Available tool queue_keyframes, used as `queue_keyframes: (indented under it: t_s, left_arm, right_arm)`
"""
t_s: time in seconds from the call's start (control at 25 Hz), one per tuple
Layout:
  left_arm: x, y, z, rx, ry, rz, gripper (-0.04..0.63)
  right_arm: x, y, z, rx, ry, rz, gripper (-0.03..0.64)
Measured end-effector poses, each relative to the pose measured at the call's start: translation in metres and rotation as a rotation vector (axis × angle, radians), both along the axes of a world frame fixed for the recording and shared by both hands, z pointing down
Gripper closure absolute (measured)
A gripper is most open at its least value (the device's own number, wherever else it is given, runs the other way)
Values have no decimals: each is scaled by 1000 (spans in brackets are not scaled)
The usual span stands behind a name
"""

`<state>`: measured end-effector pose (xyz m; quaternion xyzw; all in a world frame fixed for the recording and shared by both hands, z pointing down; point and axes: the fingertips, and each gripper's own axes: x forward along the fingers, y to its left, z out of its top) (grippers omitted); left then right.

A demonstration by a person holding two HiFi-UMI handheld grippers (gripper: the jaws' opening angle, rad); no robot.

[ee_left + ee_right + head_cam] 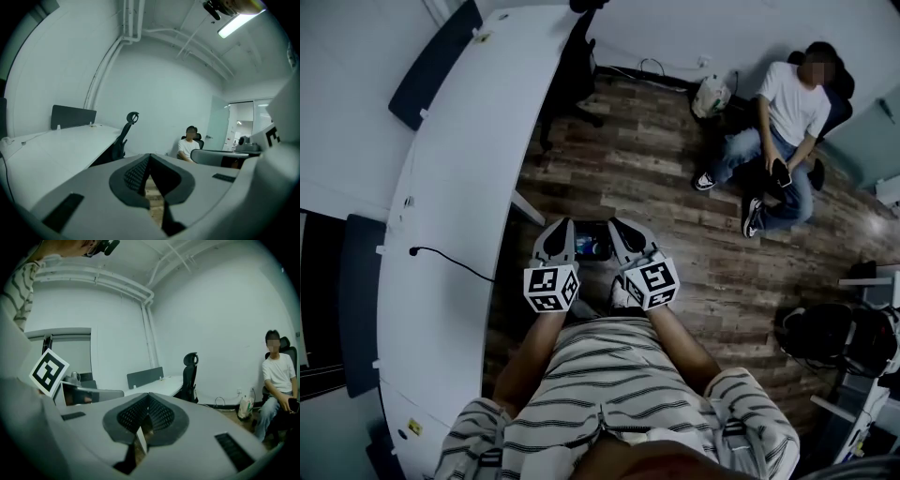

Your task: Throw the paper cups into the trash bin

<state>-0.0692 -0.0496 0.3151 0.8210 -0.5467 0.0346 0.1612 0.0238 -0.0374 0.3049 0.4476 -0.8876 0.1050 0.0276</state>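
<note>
Closest in, the person's black-and-white striped shirt (619,384) fills the bottom of the head view. Both arms reach forward beside the long white curved counter (459,187).

The left gripper (149,159) is level, its ribbed dark fingers (136,176) pressed together with nothing between them. The right gripper (148,401), on the side away from the counter, is also closed. A pale sliver shows in the slit below its pads; I cannot tell what it is, but no cup is in the grip.

Beyond them the brown wooden plank floor (675,187) runs along the counter, whose top carries only a thin black cable (450,261). A black high-backed office chair (572,66) stands at the counter's far end. Well away from the counter, a person in a white T-shirt (787,112) sits by the wall with a white bag (711,96) beside them.

No paper cup or trash bin shows in any view. That fits either cups lying out of sight or cups already dropped in an unseen bin. In either case, I judge it wise to keep both grippers level, apart from each other and clear of the counter's edge.
</note>
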Motion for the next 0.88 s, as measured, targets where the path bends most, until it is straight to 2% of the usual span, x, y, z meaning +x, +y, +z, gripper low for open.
queue_keyframes:
  t_s: [0.48, 0.88]
  left_arm:
    - [-8, 3, -31, 84, -7, -4, 572]
    - [-24, 5, -32, 97, -8, -22, 572]
  right_arm:
    - [-13, -9, -28, 68, -14, -15, 607]
    - [-28, -10, -36, 103, -15, -16, 607]
